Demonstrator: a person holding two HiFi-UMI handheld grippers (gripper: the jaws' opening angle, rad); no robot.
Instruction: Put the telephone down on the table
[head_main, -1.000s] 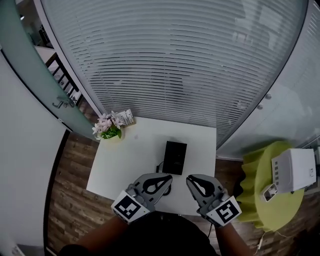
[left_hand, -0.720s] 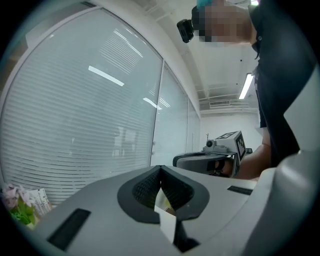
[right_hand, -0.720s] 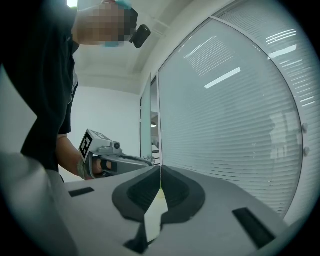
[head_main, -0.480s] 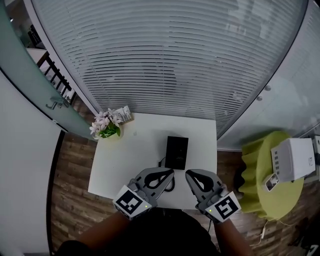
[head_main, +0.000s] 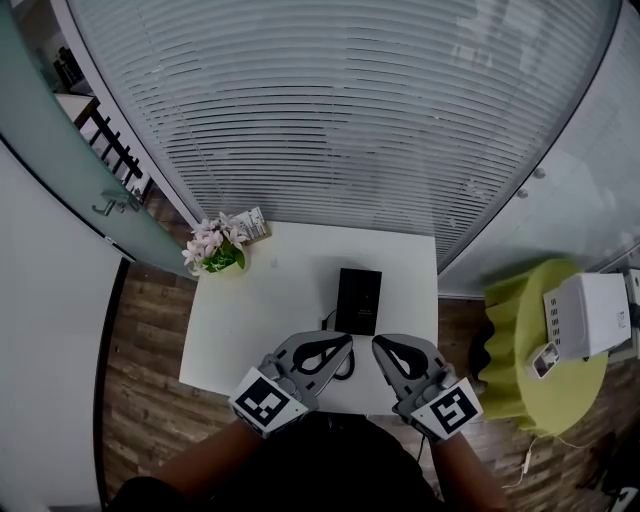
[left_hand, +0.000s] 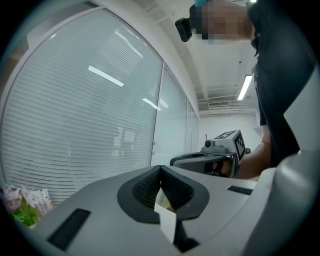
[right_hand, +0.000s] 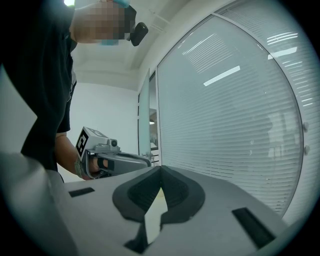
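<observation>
Telephone (head_main: 358, 300) is already lying flat on the white table (head_main: 250, 330), a black slab a bit right of the middle, long side running away from you toward the blinds (head_main: 340, 110). A dark cord (head_main: 328, 322) comes off its near left corner.

Neither of your tools is holding it. Your left gripper (head_main: 342, 345) has its jaws fully together with nothing between the pads; its own view shows the tips meeting in a point with just a sliver of light behind them. Same deal with your right gripper (head_main: 381, 347): jaws pinched closed, empty. Both hover over the near edge of the table, side by side, tips angled in toward each other, just short of the phone's near end and not touching it.

Other stuff around: a small pot of pink flowers (head_main: 212, 250) sits at the far left corner of the table with a little printed packet (head_main: 251, 224) leaning beside it. Off to your right there's a round green table (head_main: 520, 360) with a white box (head_main: 590, 328) on it, well apart from the phone. Wood floor (head_main: 140, 380) underneath.
</observation>
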